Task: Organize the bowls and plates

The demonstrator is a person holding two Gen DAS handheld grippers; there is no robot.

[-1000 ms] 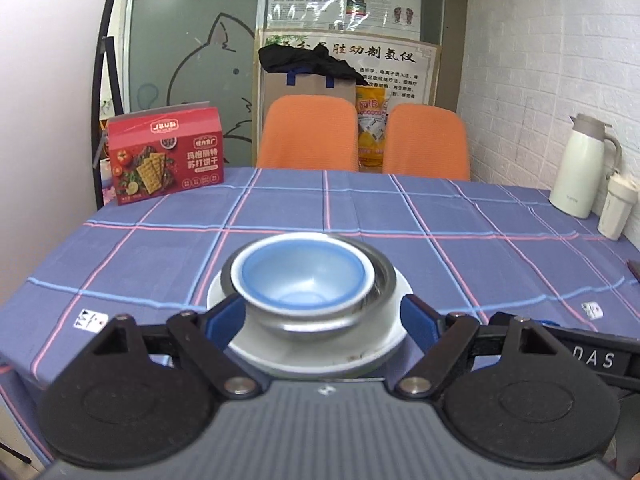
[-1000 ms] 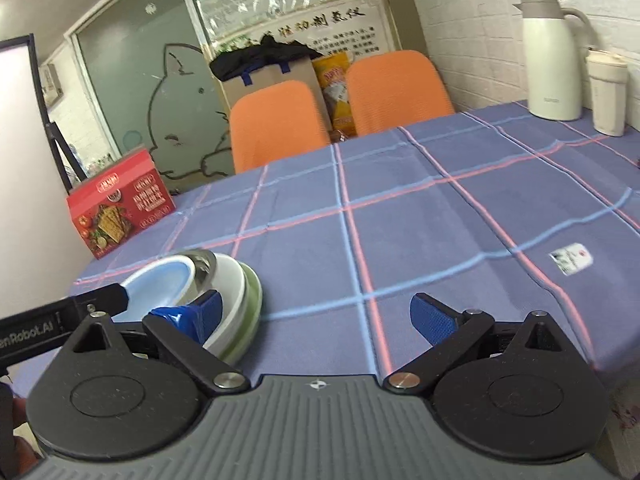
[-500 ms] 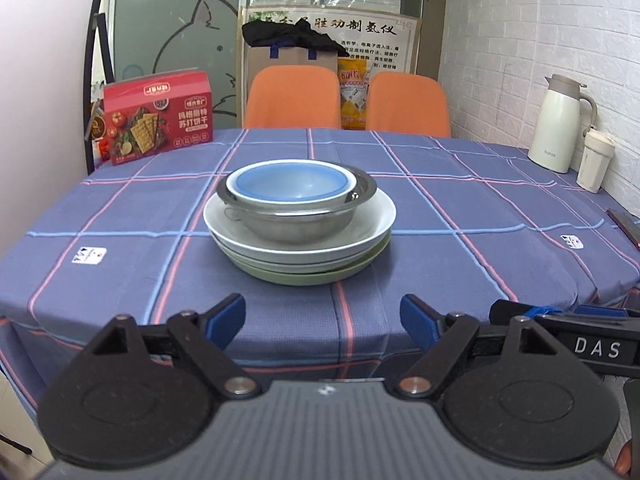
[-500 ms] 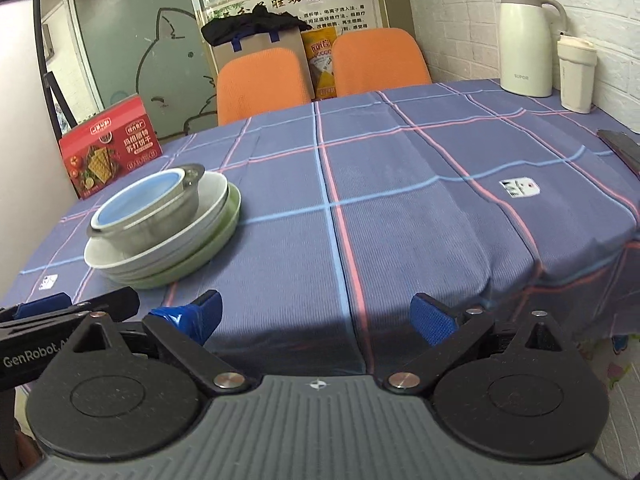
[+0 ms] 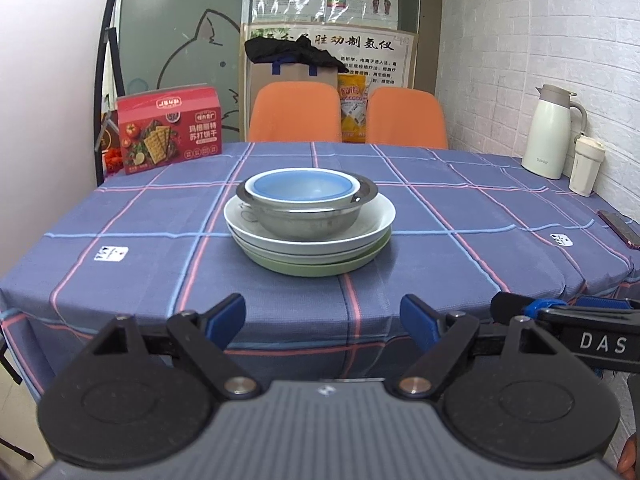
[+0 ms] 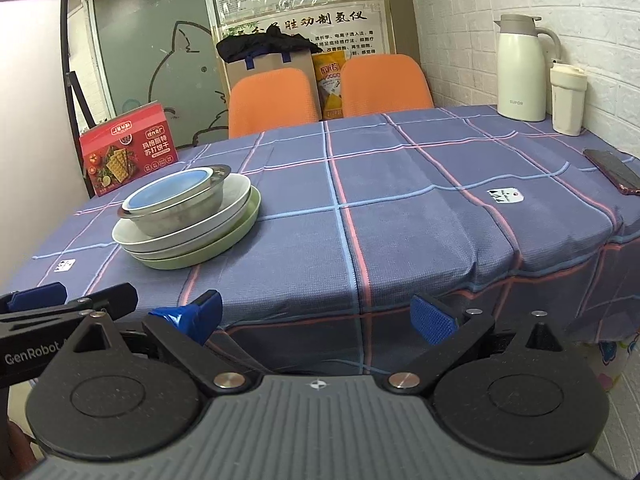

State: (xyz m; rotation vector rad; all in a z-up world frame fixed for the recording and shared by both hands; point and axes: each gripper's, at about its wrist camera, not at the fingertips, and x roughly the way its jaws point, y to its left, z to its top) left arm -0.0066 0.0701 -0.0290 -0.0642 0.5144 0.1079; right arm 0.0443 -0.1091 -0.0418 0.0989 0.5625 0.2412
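Plates and bowls stack (image 5: 310, 220) is seen near the table's (image 5: 460, 208) left edge — farther from both grippers than a second ago. Left gripper (image 5: 322, 320) and right gripper (image 6: 316, 316) are held spread, empty, off the near edge.

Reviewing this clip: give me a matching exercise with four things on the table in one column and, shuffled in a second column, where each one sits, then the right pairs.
Things
1. blue bowl
2. green plate
3. red cracker box
4. phone

Places
A. near the table's right edge, lying flat
B. bottom of the stack
C. far left corner of the table
D. nested inside the metal bowl, top of the stack

Pairs: 1-D, 2-B, 3-C, 4-A
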